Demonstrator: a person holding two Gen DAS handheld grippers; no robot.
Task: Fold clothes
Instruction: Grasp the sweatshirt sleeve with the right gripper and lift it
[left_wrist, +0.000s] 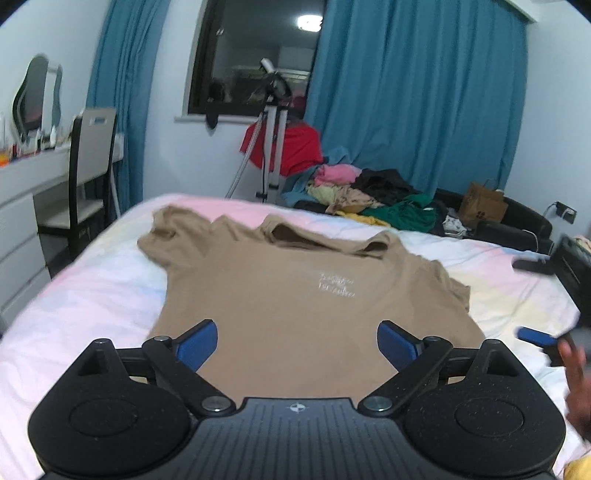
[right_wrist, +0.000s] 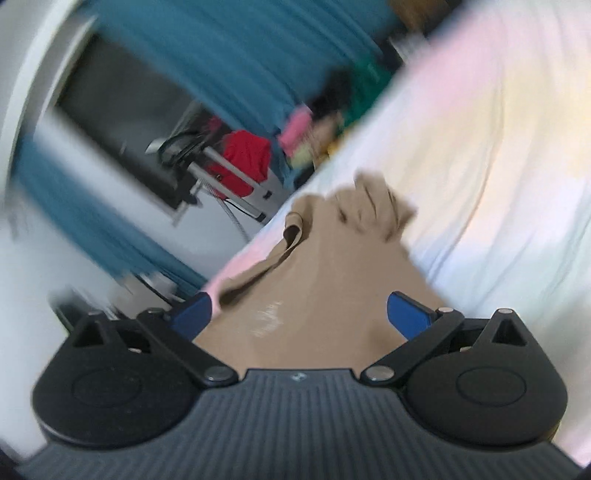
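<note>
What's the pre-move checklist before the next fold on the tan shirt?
1. Left gripper open, nothing between the fingers: ok.
2. Right gripper open, free of cloth: ok.
3. Tan T-shirt spread on the bed, print side up: ok.
4. Sleeves flat: not ok; the right wrist view shows one bunched sleeve.
5. Hem straight: cannot tell, hidden behind the left gripper.
6. Clothes pile clear of the shirt: ok.

Tan shirt (left_wrist: 295, 314), seemingly pastel-streaked sheet (left_wrist: 92, 295)
</note>
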